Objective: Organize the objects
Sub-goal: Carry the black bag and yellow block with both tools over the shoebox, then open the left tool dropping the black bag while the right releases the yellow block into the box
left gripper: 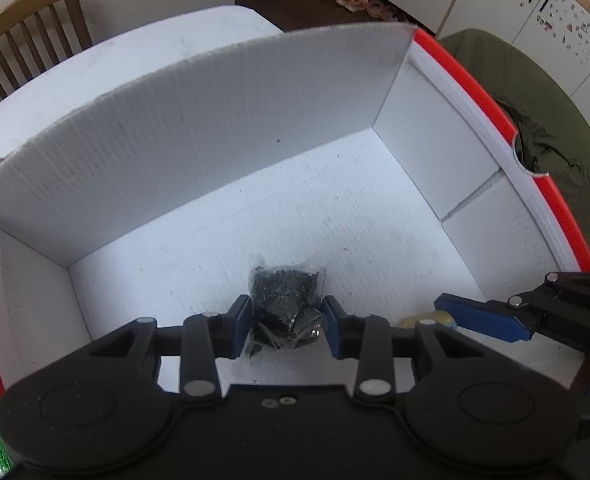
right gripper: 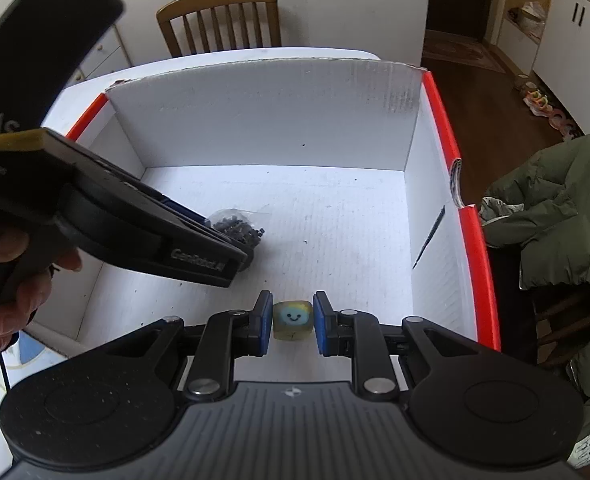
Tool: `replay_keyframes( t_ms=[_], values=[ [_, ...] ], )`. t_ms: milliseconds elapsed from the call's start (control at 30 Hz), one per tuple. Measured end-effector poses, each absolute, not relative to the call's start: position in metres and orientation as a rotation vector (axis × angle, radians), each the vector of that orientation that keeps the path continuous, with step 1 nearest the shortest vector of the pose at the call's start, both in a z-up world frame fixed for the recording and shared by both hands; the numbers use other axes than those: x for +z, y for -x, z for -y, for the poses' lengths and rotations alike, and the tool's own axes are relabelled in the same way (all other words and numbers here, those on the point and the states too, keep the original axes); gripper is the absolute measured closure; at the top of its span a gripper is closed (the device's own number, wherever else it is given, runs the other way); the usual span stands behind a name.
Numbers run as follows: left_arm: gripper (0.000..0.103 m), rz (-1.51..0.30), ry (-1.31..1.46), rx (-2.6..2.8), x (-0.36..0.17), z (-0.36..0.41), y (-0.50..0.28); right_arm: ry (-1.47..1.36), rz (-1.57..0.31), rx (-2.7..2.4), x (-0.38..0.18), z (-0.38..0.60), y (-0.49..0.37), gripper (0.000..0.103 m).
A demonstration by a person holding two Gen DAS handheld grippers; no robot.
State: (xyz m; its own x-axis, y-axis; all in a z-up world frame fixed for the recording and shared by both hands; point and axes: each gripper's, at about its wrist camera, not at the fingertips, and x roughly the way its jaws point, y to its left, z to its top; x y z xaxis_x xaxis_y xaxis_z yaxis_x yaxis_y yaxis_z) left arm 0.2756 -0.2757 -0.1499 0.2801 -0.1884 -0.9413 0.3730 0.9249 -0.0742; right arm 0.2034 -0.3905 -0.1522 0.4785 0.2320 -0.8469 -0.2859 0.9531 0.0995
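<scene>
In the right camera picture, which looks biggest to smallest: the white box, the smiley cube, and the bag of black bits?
1. White box, by far.
2. Bag of black bits, partly hidden by the left hand-held gripper.
3. Smiley cube, similar in size though nearer the camera, so unsure.

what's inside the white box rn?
Inside the box: a clear bag of small black parts and a smiley-face cube, each between a hand-held gripper's fingers. The near floor is hidden by the grippers.

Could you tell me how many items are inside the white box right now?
2: a bag of black pieces between the left gripper's fingers, and a smiley cube between the right gripper's.
</scene>
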Motion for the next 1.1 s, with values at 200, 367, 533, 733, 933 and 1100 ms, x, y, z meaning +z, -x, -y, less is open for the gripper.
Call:
replay_keyframes(
  t_ms=[200,367,533,733,933,1100],
  values=[
    [0.063,-1.253,-0.170,-0.380,-0.151,0.273,-0.274,0.059,-1.034,0.321,-0.152,0.391,-0.203,0.082],
    [0.040,-1.243,-0.183,-0.391,-0.148,0.273,-0.271,0.051,-1.049,0.327,-0.151,0.393,-0.202,0.082],
    [0.020,-1.193,-0.200,-0.387,-0.137,0.270,-0.262,0.046,-1.039,0.326,-0.145,0.395,-0.198,0.079],
    [0.020,-1.173,-0.166,-0.370,-0.127,0.264,-0.258,0.050,-1.004,0.327,-0.134,0.398,-0.190,0.048],
    [0.017,-1.108,-0.133,-0.382,-0.108,0.257,-0.246,0.045,-0.976,0.340,-0.121,0.399,-0.179,0.048],
    [0.015,-1.038,-0.129,-0.387,-0.090,0.251,-0.232,0.039,-0.944,0.355,-0.105,0.398,-0.169,0.048]
  ],
)
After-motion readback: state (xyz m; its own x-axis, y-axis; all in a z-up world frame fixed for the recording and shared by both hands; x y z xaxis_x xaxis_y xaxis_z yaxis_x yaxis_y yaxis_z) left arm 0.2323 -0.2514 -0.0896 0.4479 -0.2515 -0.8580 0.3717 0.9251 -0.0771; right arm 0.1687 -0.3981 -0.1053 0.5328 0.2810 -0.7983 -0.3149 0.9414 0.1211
